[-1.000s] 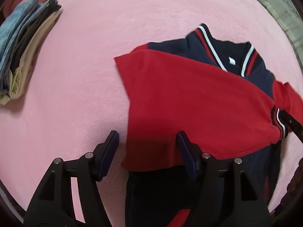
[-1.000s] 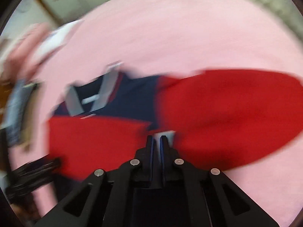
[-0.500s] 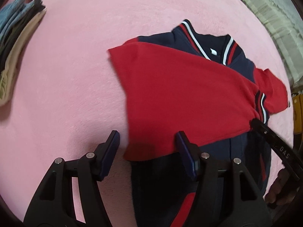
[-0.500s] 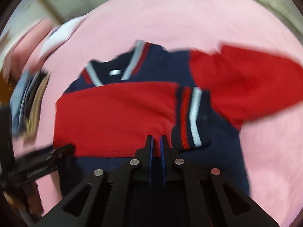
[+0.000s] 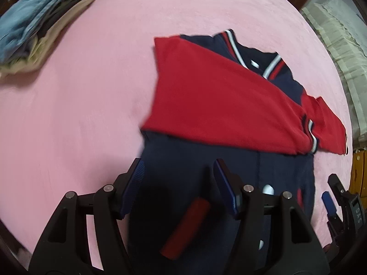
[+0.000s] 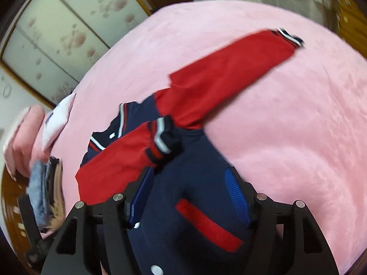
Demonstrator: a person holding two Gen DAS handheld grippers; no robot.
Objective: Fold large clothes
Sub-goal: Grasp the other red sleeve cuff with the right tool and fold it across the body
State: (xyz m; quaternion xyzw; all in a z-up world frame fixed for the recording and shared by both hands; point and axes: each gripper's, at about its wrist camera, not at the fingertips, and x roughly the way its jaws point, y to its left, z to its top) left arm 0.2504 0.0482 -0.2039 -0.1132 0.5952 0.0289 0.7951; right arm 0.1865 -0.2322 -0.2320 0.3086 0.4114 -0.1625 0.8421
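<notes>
Both tools parted above a navy-and-red varsity jacket on a pink bed.

The left tool [image 5: 179, 183] hangs with its jaws apart over the navy body of the varsity jacket [image 5: 229, 167], nothing between them but air; just ahead of it, one red sleeve [image 5: 218, 96] lies folded across the chest, its striped cuff [image 5: 310, 135] at the jacket's right edge. The right tool [image 6: 190, 197] has just been opening, its jaws now spread and clear of the cloth, with that cuff just ahead. Further off, the other red sleeve [image 6: 229, 78] stretches out flat over the pink bed [image 6: 298, 126], which lies bare around it. Far to the left tool's left sits a stack of folded clothes [image 5: 39, 23].
</notes>
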